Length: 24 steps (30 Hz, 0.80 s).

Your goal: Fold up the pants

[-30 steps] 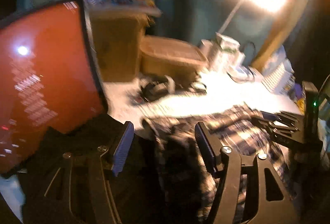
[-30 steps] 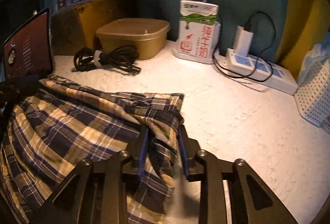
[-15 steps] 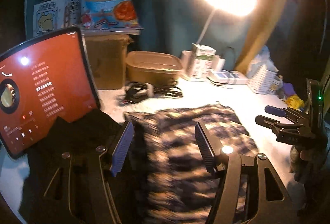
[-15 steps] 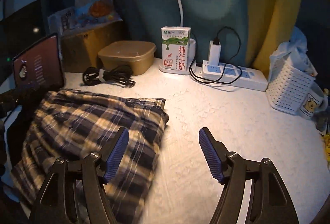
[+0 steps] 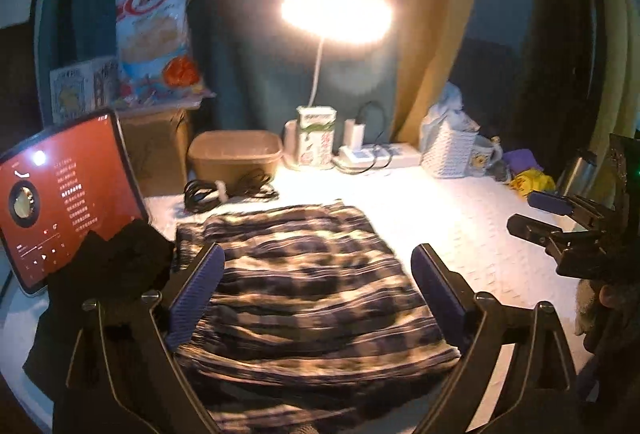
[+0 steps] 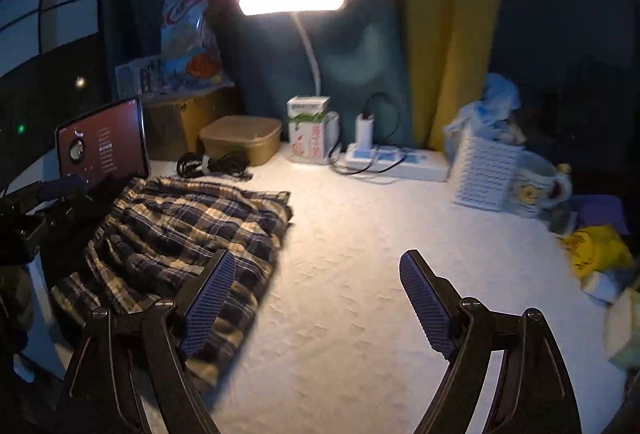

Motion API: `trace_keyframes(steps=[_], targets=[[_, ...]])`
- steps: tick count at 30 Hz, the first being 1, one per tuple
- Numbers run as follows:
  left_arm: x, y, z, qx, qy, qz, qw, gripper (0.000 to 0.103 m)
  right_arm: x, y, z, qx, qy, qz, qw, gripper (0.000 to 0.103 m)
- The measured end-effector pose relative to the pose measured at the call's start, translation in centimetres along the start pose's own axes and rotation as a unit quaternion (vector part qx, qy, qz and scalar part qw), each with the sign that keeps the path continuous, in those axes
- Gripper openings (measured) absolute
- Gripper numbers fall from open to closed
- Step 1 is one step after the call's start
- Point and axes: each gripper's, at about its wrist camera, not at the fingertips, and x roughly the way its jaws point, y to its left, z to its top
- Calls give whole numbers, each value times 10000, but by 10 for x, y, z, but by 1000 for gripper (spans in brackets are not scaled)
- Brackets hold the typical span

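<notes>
Plaid pants lie in a compact folded bundle on the white tabletop, beside the tablet. Left gripper hangs above them, fingers spread and empty; right gripper likewise spread, off their edge, probably letting the fold settle.

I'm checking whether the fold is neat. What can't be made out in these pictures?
- Pants, left wrist view: the plaid is motion-blurred, so creases and layers are unreadable; the left tool covers the near corners.
- Pants, right wrist view: the near edge is hidden behind the right tool; the left edge is lost in shadow.
- Tablet text: too small to read.
</notes>
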Motion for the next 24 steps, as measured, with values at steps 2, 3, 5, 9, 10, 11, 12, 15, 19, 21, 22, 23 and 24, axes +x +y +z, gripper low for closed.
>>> trace_keyframes(steps=[2, 3, 5, 9, 10, 11, 12, 15, 19, 21, 22, 23, 24], targets=[[-12, -13, 0, -4, -209, 10, 9998, 94, -19, -6, -2, 62, -123, -136, 9998, 86], [-17, -18, -1, -23, -298, -11, 9996, 94, -28, -10, -4, 95, -184, -186, 9996, 87], [-29, -32, -2, 15, -460, -203, 9987, 94, -50, -18, -7, 162, -318, -313, 9989, 89], [-43, -56, -3, 272, -616, -300, 9973, 94, -83, -24, -13, 132, -527, -569, 9969, 92], [-45, -61, -3, 308, -637, -287, 9971, 94, -89, -25, -14, 125, -573, -597, 9965, 92], [-45, -63, -4, 295, -640, -282, 9971, 94, -99, -27, -15, 120, -659, -634, 9957, 92], [-46, -65, -4, 234, -601, -283, 9975, 94, -105, -28, -16, 124, -717, -663, 9951, 92], [-47, -71, -5, 188, -517, -278, 9981, 94, -126, -31, -17, 120, -866, -787, 9931, 94], [-57, -74, -3, 261, -709, -165, 9970, 94, -145, -35, -18, 168, -1043, -852, 9907, 95], [-59, -74, -1, 221, -825, -42, 9963, 95, -154, -38, -19, 161, -1111, -908, 9895, 95], [-59, -75, 0, 222, -878, 52, 9959, 98, -158, -40, -19, 164, -1143, -938, 9889, 96], [-58, -76, 1, 236, -915, 141, 9954, 103, -162, -44, -20, 179, -1182, -970, 9881, 97], [-57, -78, 2, 266, -936, 206, 9950, 103, -165, -47, -21, 193, -1224, -1003, 9872, 100]])
